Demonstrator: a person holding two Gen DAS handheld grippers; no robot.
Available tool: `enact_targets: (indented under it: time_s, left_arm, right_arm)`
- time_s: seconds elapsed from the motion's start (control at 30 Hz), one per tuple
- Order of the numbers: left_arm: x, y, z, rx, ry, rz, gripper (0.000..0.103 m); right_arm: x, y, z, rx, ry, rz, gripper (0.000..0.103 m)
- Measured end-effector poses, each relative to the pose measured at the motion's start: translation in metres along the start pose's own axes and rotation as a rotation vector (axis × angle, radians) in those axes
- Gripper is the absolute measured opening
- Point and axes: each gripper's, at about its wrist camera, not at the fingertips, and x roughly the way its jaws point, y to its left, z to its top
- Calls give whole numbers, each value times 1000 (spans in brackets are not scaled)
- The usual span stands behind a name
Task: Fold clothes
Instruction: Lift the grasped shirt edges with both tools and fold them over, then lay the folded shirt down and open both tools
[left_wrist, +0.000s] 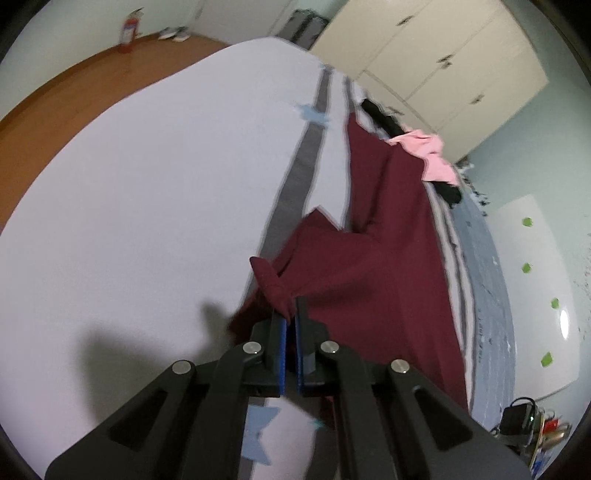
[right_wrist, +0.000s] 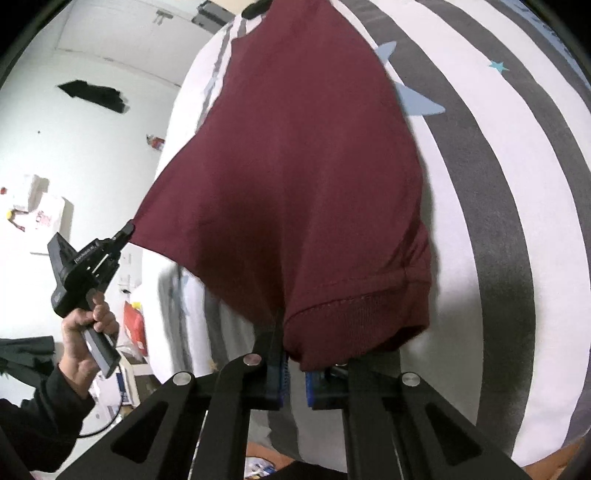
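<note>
The left tool and the right tool are each clamped on an edge of the maroon shirt, which hangs lifted over the striped bed. Keep both corners level and taut before laying it flat.

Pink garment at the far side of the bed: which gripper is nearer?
Left, probably. The left gripper pinches the maroon shirt that runs up to the pink garment. The right gripper grips the shirt's ribbed hem; no pink in its view.

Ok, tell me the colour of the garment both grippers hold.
Dark maroon garment, clearest in the right wrist view.
</note>
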Motion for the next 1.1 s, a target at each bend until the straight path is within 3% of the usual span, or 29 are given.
enact_targets:
  time_s: [0.07,0.17,0.23,0.27,0.33,0.4,0.47,0.57,0.6,0.67,0.8,0.9,1.1]
  left_arm:
    - [18,5,-7,54,29,67,2]
    - [45,13,-13,31,118,87,5]
    - [52,13,-12,15,163,90,16]
    - [50,14,-11,6,158,91,19]
    - [42,20,-10,-32,134,107,37]
    - [37,29,-9,-67,136,117,43]
    - [26,34,-6,-81,130,159,43]
    - [6,42,4,-78,55,265,43]
    - [0,46,8,-83,28,276,43]
    - [-2,42,20,-79,-15,226,44]
    - [39,-2,42,113,10,126,44]
    - [80,-37,52,251,51,87,44]
    - [126,-64,61,335,90,74,44]
  right_arm:
    - [10,-1,-2,-8,23,-30,6]
    - [25,-6,-1,-8,46,-79,7]
    - [28,-5,-1,-11,53,-99,10]
    - [29,-5,-1,-14,56,-108,10]
    - [30,-3,-2,-26,71,-128,12]
    - [29,0,-6,-52,102,-149,13]
    - [29,3,-10,-75,137,-170,17]
    - [26,13,-18,-116,202,-165,17]
    - [24,20,-19,-133,212,-153,17]
    - [18,33,-18,-168,212,-121,17]
    - [2,66,8,-232,113,-56,17]
    - [-4,71,43,-269,-18,-123,18]
    - [8,49,129,-214,-220,-265,19]
